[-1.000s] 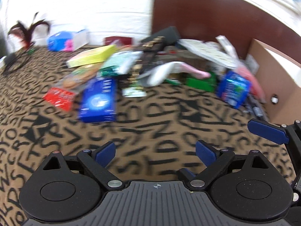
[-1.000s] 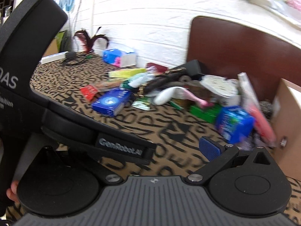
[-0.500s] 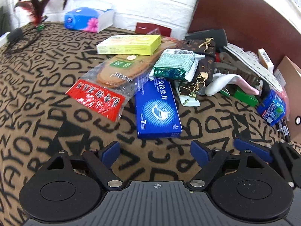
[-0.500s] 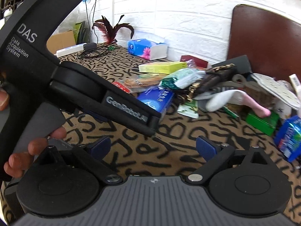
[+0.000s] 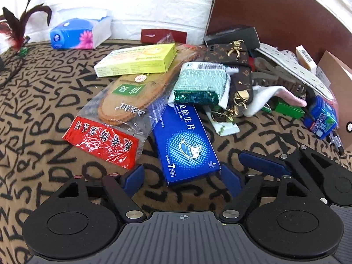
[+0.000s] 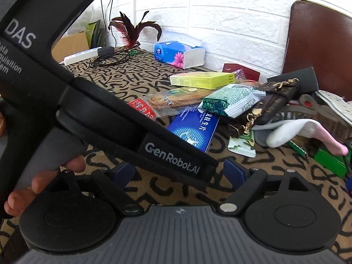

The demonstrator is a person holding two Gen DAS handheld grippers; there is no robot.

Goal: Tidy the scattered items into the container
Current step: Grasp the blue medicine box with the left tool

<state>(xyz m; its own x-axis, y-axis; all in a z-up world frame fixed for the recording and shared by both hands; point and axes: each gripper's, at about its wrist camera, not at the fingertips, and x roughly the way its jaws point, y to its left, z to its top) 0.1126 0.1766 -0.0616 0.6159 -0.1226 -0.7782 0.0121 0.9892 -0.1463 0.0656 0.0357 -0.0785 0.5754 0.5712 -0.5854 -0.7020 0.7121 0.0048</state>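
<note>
**Left tool blocks the right camera's view of the pile**

In the right wrist view the body of the left hand-held gripper (image 6: 123, 118) crosses the picture, hiding much of the blue medicine box (image 6: 195, 129) and the near end of the insole packet (image 6: 167, 103). The person's fingers (image 6: 44, 182) curl round its grip at lower left. The right hand-held gripper (image 6: 179, 171) has one blue pad partly hidden behind that body; its jaws stand wide and are closing, with nothing between them.

In the left wrist view the left hand-held gripper (image 5: 182, 176) is also wide and closing, its pads either side of the blue box's near end, not touching it. The cardboard container (image 5: 336, 101) is cut off at the right edge, its inside unseen.

On the letter-patterned surface (image 5: 44, 114) the heap overlaps: a yellow-green box (image 5: 136, 60) lies over the insole packet, and a green foil pack (image 5: 202, 85) rests on the blue box. A brown patterned pouch (image 5: 239, 66), a white and pink sock (image 5: 275, 94) and small items behind are tangled and hard to separate.
</note>
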